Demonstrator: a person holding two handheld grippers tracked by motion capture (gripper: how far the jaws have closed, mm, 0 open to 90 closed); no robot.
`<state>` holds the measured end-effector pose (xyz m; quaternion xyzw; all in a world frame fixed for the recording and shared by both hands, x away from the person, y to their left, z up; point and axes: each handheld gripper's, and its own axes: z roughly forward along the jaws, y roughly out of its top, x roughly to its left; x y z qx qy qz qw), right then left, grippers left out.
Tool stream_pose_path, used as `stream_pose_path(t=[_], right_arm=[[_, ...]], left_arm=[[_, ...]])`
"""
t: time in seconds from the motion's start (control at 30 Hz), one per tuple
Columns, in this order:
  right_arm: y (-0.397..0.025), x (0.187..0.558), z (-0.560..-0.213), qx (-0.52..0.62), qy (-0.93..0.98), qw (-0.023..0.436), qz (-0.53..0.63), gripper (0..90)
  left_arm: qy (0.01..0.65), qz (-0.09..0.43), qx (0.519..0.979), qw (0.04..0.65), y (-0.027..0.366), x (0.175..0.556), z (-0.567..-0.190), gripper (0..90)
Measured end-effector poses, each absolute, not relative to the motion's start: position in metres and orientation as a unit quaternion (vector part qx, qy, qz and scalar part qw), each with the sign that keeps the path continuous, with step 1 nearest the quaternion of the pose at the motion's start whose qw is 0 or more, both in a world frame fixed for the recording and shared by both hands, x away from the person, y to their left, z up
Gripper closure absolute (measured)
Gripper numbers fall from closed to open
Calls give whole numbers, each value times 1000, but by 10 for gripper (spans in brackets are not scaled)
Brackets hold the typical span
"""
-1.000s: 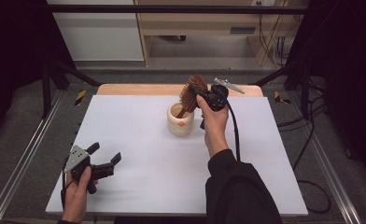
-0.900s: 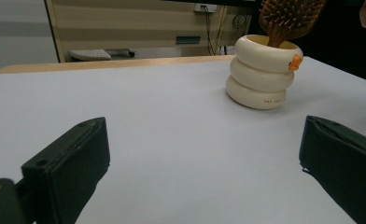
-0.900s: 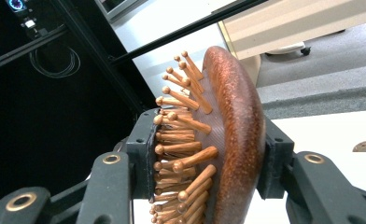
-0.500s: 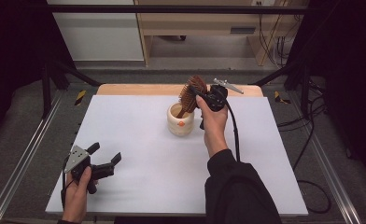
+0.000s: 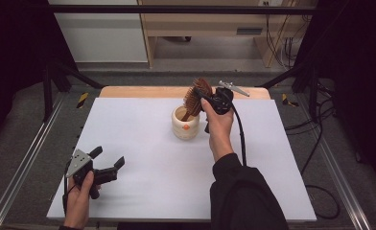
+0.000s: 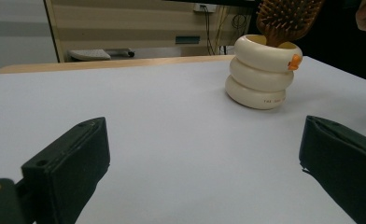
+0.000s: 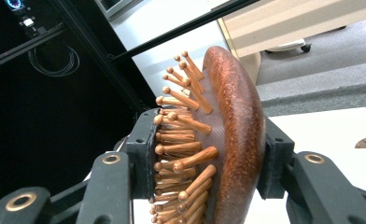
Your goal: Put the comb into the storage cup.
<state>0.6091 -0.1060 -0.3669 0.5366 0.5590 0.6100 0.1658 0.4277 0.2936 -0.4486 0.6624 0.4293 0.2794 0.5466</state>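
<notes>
One hairbrush (image 5: 195,97) stands handle-down in the cream holder (image 5: 185,124), head clamped by the right gripper (image 5: 204,98) fingers. Left gripper (image 5: 108,163) rests spread and empty on the surface (image 5: 143,158). Insertion looks nearly done; release remains.

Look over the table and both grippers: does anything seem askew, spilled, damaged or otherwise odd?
Nothing looks spilled or damaged. The wooden hairbrush leans at a slant, handle down in the cream ringed cup, because the right gripper is clamped on its head. The left gripper is open, apart from both.
</notes>
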Motion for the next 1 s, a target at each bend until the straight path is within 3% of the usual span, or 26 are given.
stream_pose_path(t=[1.0], right_arm=[[-104,610,-370,537,561,161,609,505]], left_arm=[[430,278,663,546,294,428,-449,21]])
